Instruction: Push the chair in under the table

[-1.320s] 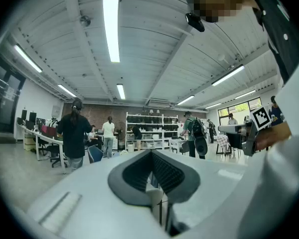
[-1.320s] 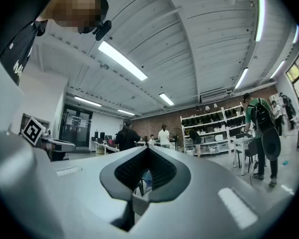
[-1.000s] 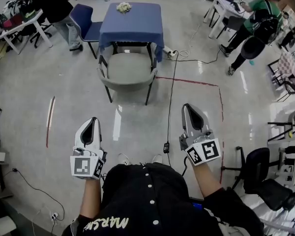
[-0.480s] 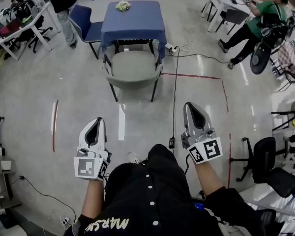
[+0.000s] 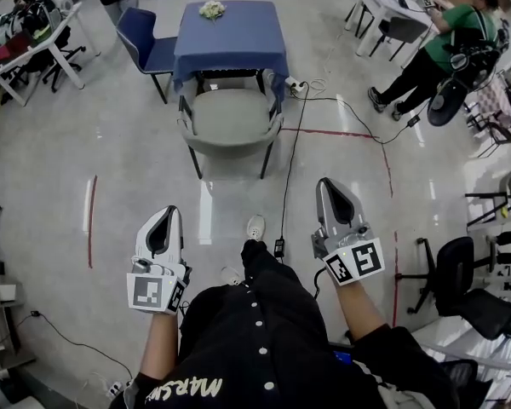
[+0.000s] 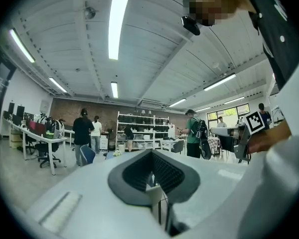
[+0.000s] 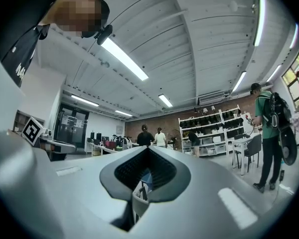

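Note:
A grey-green armchair (image 5: pixel 230 119) stands on the floor with its seat partly out from a table under a blue cloth (image 5: pixel 232 34); its back faces me. Both grippers are held low near my body, well short of the chair. My left gripper (image 5: pixel 166 213) is shut and empty, pointing forward. My right gripper (image 5: pixel 329 186) is also shut and holds nothing. In the left gripper view a pale bit of the chair (image 6: pixel 152 192) shows through the gap behind the closed tips. The right gripper view shows the chair (image 7: pixel 140 199) the same way.
A small flower bunch (image 5: pixel 211 9) lies on the table. A blue chair (image 5: pixel 145 45) stands left of it. A black cable (image 5: pixel 288 177) runs along the floor to a power strip (image 5: pixel 293 84). Red tape (image 5: pixel 341 135) marks the floor. A person in green (image 5: pixel 443 45) bends at right; a black office chair (image 5: pixel 460 288) stands near right.
I have stepped forward: a shoe now shows ahead of my body and the chair sits a little nearer. Both grippers keep the same shut pose.

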A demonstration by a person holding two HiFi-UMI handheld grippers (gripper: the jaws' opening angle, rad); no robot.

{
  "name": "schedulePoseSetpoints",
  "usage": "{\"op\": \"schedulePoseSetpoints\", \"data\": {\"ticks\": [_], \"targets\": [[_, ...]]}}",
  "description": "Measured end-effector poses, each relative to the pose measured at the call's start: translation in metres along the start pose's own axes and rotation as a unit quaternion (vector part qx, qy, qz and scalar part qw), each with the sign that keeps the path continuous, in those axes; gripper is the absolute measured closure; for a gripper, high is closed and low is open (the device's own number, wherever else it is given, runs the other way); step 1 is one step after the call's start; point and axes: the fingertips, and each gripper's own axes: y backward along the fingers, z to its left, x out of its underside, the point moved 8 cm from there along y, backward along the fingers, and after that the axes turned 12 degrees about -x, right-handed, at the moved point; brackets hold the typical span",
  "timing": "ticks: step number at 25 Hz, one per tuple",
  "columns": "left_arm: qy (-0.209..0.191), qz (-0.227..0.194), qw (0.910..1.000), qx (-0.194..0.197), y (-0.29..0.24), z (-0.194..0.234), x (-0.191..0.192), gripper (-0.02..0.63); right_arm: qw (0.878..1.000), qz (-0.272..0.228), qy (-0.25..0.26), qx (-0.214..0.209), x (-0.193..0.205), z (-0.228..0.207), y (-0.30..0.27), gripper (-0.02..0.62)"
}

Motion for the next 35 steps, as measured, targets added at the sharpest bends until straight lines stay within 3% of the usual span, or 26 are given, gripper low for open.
{"op": "schedulePoseSetpoints", "data": {"ticks": [9, 23, 35], "targets": [[-0.002, 0.001, 1.0, -0.004, -0.049, 0.013, -0.001, 0.606, 1.0, -0.002, -0.003, 0.003, 0.005, -0.033, -0.037, 0.583], [-0.01, 0.009, 0.9998, -0.011, -0.163, 0.023, -0.002, 0.606, 1.0, 0.009, -0.003, -0.005, 0.017, -0.119, -0.116, 0.582], [-0.018, 0.009, 0.9994, -0.028, -0.246, 0.011, -0.016, 0.606, 0.999, 0.01, -0.003, -0.041, 0.015, -0.192, -0.168, 0.581]]}}
